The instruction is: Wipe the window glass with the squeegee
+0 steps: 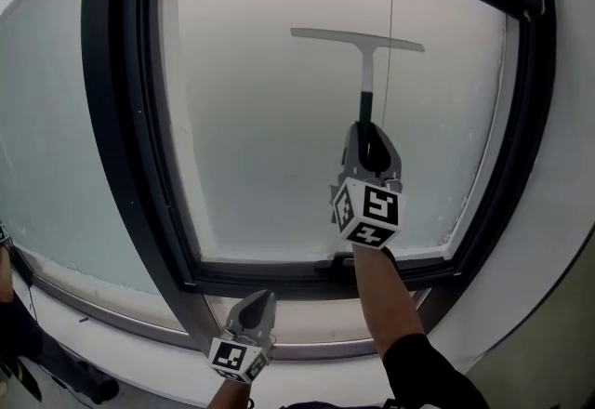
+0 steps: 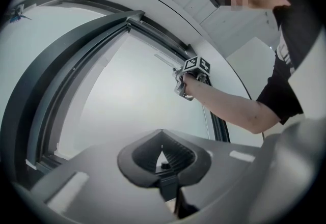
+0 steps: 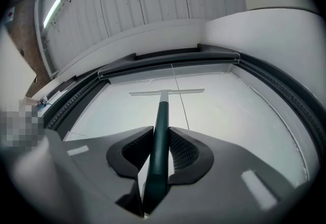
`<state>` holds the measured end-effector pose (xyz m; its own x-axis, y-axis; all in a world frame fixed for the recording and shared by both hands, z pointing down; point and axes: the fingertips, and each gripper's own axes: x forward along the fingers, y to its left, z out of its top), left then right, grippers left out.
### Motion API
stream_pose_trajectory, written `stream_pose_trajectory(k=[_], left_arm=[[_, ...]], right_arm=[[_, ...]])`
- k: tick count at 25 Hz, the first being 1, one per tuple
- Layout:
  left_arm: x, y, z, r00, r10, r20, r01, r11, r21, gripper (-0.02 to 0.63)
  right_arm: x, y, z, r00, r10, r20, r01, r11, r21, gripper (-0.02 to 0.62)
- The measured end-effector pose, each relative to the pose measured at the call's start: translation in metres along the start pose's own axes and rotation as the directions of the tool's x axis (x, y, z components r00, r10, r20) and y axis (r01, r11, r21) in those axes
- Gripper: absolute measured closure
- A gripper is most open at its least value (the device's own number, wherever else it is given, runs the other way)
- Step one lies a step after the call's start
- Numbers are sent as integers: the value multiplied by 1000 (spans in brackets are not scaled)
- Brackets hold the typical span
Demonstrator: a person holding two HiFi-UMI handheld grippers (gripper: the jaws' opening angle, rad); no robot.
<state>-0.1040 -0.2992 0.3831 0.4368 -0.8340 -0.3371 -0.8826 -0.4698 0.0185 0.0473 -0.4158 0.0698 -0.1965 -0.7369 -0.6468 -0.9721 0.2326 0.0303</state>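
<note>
Your right hand-held gripper [image 3: 162, 139] is clamped tight on the dark green handle of the squeegee [image 1: 364, 72]. The handle runs right between the two jaws, and they press on it from both sides. Your left hand-held gripper [image 2: 162, 152] is closed with nothing in it. It hangs low, under the bottom bar of the window frame [image 1: 110, 119], and is not helping.

The squeegee is inside the window frame, on the window glass [image 1: 270, 138]. Its long blade sits in the top half of the frame, a bit nearer the frame's right side than its left. It looks flat on the glass, but I can't be sure it touches all the way along.

I think you are in a wiping stroke, with lots of glass inside the frame yet to wipe.

Watch out for these things. You hold the handle low down, far from the blade, so a hard push could make it twist or slip in the jaws. Then one end of the blade may lift and leave streaks. A thin cord [image 1: 390, 17] hangs down from the top of the frame, close to the blade's right end. The blade could snag it. If you pull down too far, the hand-held gripper may bump the frame's bottom bar.
</note>
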Motion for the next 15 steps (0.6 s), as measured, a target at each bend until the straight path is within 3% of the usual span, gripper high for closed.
stream_pose_trajectory(k=[15], left_arm=[[5,7,1,1000,-7,-27,7,1000,15,607]], right_arm=[[-12,2,-33,998,-27,-62,22,997,-78,500]])
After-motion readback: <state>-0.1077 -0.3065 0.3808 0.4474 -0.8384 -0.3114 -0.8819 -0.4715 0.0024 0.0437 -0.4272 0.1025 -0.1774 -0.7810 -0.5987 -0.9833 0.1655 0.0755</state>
